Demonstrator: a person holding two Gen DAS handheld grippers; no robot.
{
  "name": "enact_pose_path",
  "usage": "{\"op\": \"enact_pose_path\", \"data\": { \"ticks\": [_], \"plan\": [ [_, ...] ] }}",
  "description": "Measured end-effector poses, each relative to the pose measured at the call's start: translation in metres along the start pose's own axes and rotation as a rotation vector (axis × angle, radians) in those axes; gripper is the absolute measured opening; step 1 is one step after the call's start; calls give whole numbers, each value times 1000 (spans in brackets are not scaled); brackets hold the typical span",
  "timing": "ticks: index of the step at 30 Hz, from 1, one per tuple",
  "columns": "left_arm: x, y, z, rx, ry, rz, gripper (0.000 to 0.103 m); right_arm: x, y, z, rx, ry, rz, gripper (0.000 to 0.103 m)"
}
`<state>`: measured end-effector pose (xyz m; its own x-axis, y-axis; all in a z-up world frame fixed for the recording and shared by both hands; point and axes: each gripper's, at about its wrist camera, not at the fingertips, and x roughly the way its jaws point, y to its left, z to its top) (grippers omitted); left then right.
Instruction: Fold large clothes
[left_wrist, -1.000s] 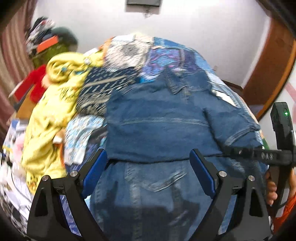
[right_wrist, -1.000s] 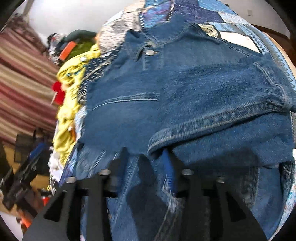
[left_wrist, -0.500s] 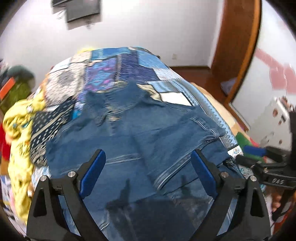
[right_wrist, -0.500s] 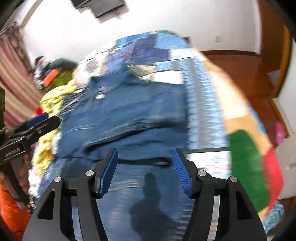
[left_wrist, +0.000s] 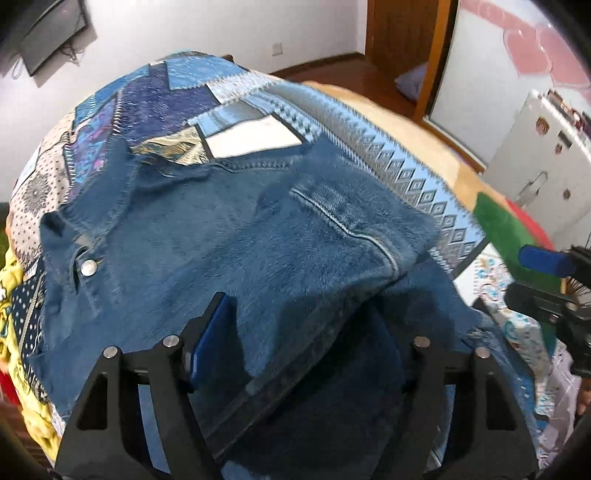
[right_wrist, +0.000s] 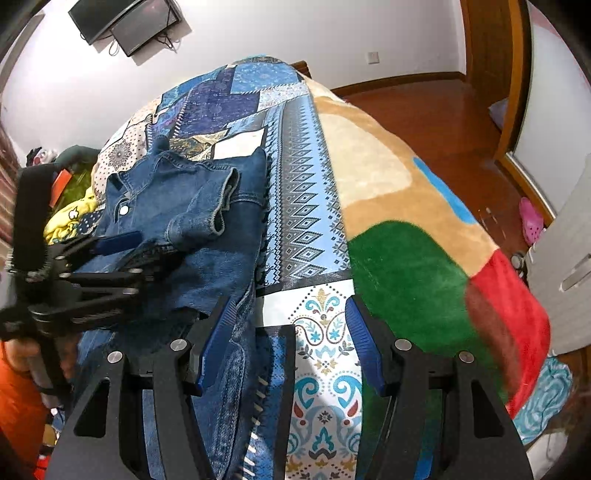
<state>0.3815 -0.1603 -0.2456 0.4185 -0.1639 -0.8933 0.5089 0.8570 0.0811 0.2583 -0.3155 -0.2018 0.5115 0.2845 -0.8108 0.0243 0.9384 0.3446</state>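
Observation:
A blue denim jacket (left_wrist: 221, 251) lies on the patchwork bedspread (left_wrist: 159, 99), collar away from me, with a sleeve folded across its front. My left gripper (left_wrist: 314, 332) is open and pushed in low at the jacket's folded sleeve; denim lies over its right finger and hides it. In the right wrist view the jacket (right_wrist: 177, 206) lies at the left, with the left gripper (right_wrist: 122, 251) low over it. My right gripper (right_wrist: 291, 339) is open and empty, above the bedspread (right_wrist: 325, 332) beside the jacket's right edge.
Yellow clothes (left_wrist: 14, 332) lie piled at the bed's left side. A green, red and tan blanket (right_wrist: 424, 266) covers the bed's right part. A wooden floor (right_wrist: 424, 107), a door frame (right_wrist: 495, 74) and a white cabinet (left_wrist: 535, 155) stand to the right. A dark screen (right_wrist: 125, 22) hangs on the wall.
My left gripper has dropped low and pushed into the folded denim, narrowing somewhat. My right gripper has let go of the sleeve, opened and swung right off the jacket.

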Motion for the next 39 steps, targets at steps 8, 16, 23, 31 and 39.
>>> {"op": "enact_pose_path", "data": {
  "ticks": [8, 16, 23, 31, 39],
  "plan": [
    [-2, 30, 9, -117, -29, -124, 5, 6, 9, 9, -41, 12, 11, 58],
    [-90, 107, -8, -284, -257, -39, 3, 9, 45, 35, -140, -17, 3, 58],
    [-159, 192, -67, -435, -402, 126, 3, 38, 78, 42, -202, 30, -16, 58],
    [-105, 244, -151, -571, -209, 133, 11, 71, 97, 21, -243, 122, -58, 63],
    [-74, 252, -222, -725, -102, 116, 29, 73, 93, 19, -214, 139, -67, 71]
  ]
}}
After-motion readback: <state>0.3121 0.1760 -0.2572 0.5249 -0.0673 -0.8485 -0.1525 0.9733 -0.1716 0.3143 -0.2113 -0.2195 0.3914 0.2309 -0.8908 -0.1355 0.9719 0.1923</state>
